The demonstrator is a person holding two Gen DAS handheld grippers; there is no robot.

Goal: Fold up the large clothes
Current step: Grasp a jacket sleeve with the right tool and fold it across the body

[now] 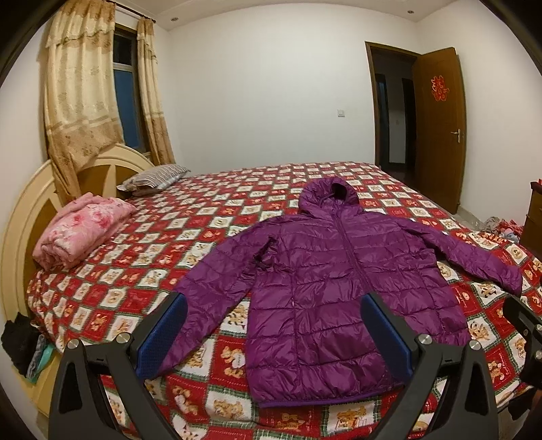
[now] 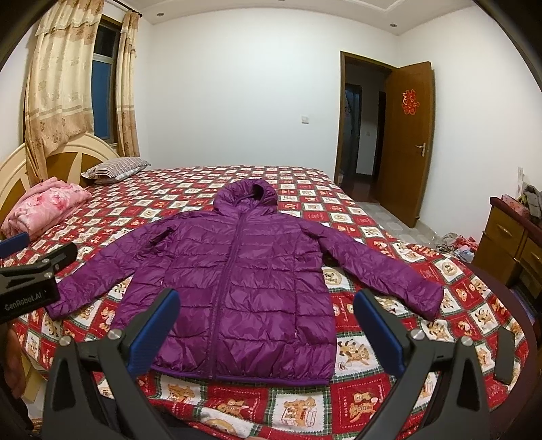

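Purple puffer jacket [image 2: 233, 281] lies flat, zipped, sleeves spread on the bed [image 2: 372, 399], seemingly no fold made yet, all folding left; left claw [image 1: 274, 338] and right claw [image 2: 266, 333] both hover spread wide and empty above the hem.

Warm indoor light, heavy fisheye bend.

Lit from recessed ceiling lamps [image 1: 173, 19]; window [image 2: 101, 98] dark blue, adding nothing. White wall [image 1: 264, 94] evenly bright, with a yellowish cast. Soft sheen on the purple jacket [image 1: 325, 287], weak shadows beneath it. Doorway [image 2: 362, 125] dim inside. Straight lines bowed toward the edges, corners vignetted black. Centre fairly sharp, slightly grainy; nearest gripper parts softer.
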